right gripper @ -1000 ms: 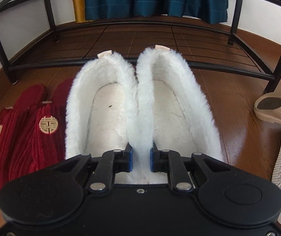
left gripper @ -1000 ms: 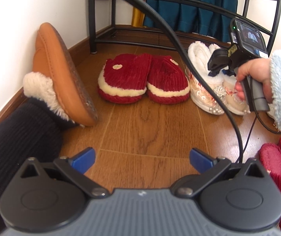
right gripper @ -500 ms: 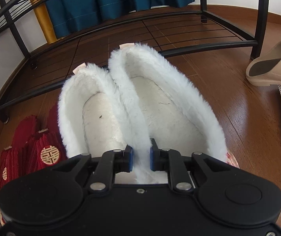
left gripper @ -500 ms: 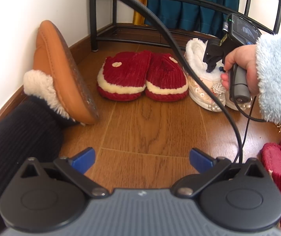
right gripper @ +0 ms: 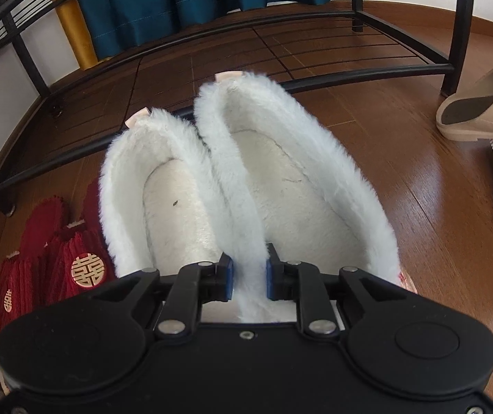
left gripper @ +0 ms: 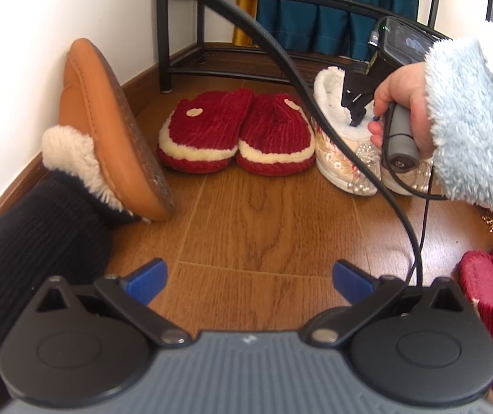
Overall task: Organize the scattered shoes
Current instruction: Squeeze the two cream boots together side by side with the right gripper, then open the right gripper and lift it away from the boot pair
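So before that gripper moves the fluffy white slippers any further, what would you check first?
1. Right gripper clamps the touching inner fur rims of both white fur-lined slippers: ok.
2. Both slippers side by side, openings up: ok.
3. Slippers clear of the floor: cannot tell.
4. Red corduroy slipper pair lies close beside them; contact: cannot tell.
5. Black metal shoe rack, bottom shelf ahead bare: ok.
6. Left gripper open, holding nothing, away from the slippers: ok; the black cable crosses its view, snag risk: cannot tell.
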